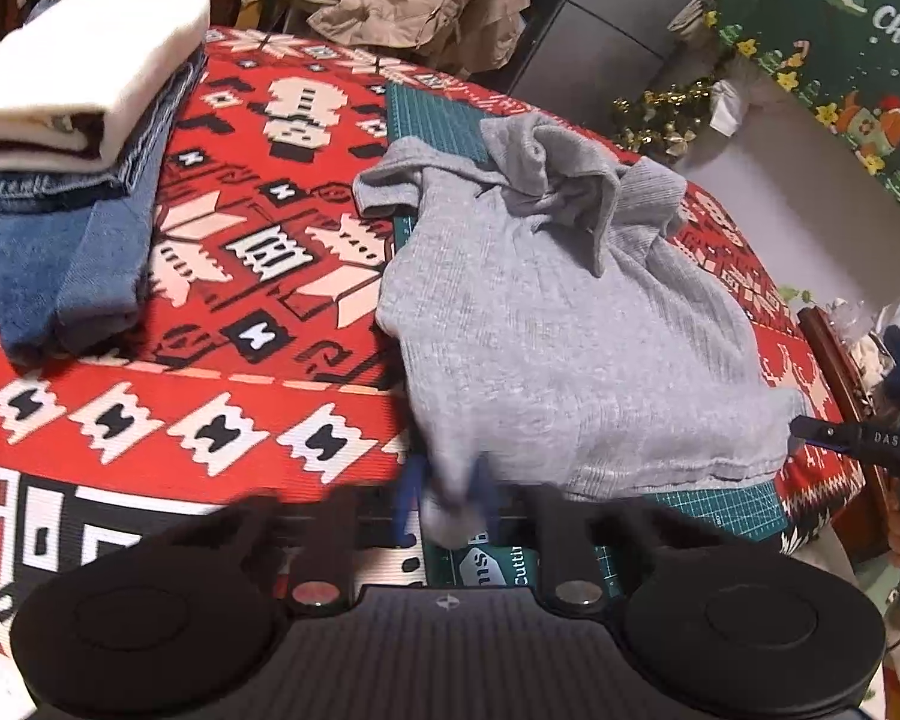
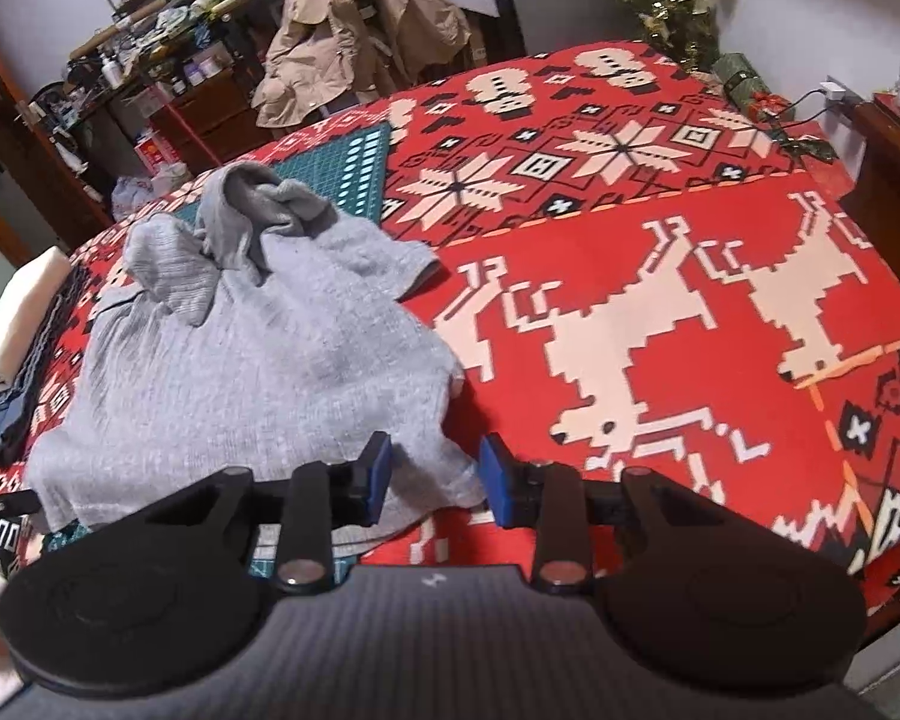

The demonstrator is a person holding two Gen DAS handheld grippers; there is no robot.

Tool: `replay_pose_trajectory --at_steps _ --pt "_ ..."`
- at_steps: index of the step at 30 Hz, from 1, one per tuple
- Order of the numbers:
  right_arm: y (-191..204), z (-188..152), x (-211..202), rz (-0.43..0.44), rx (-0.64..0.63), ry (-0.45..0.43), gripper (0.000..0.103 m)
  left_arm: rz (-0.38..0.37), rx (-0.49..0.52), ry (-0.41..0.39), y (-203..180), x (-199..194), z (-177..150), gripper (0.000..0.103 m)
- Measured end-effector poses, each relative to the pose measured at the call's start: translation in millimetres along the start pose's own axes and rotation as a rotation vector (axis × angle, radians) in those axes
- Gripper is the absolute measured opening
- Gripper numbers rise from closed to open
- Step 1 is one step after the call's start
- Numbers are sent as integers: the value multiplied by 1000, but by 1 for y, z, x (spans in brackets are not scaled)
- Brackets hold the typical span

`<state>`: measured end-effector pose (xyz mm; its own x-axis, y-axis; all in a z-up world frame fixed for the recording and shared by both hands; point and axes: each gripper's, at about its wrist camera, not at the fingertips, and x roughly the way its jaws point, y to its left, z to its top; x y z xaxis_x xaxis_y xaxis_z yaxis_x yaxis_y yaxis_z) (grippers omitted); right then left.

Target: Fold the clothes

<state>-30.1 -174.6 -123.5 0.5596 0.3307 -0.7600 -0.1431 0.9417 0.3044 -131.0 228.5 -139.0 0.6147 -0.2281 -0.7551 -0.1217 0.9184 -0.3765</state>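
**Two tongs at the grey shirt's near hem**

One grey knit shirt (image 1: 546, 324) lies spread but rumpled on a green cutting mat (image 1: 432, 114) over the red patterned tabletop (image 1: 222, 372), its collar end bunched at the far side. The left tongs (image 1: 447, 498) pinch the near-left hem corner, though blur softens that view. The right tongs (image 2: 432, 471) stand spread, straddling the near-right hem corner with fabric between the blue pads (image 2: 380, 474). A stack of folded clothes (image 1: 72, 120) sits at the far left.

Judged risks: with only one corner gripped, lifting would drag the shirt askew. The right pads could close on a single layer or miss the edge. The bunched collar would fold into a lump unless flattened.
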Motion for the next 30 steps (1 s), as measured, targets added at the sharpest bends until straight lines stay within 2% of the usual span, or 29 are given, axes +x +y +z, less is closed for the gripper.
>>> replay_pose_trajectory --at_steps 1,4,9,15,17,19,24,26,30 --pt "2 0 0 4 -6 0 9 1 -4 3 -1 0 1 2" --pt "6 2 -11 4 -15 -20 6 -4 -5 -14 -5 -11 5 2" --pt "5 10 -47 60 14 -39 6 -43 -23 -64 -7 -51 17 2" --pt "3 16 -70 107 45 -17 6 -62 -56 -43 -7 -65 20 2" --pt "2 16 -70 109 56 -11 6 -17 -51 2 -6 -52 16 2" --pt "1 13 -57 63 50 20 6 44 -48 51 -2 -32 12 2" --pt "-1 2 -24 -37 30 54 6 131 -32 72 2 -10 0 3" --pt "-2 -1 -17 -53 40 56 9 146 -19 67 2 -11 -1 7" --pt "1 -4 -16 -56 29 47 22 165 -1 44 1 -17 -2 25"
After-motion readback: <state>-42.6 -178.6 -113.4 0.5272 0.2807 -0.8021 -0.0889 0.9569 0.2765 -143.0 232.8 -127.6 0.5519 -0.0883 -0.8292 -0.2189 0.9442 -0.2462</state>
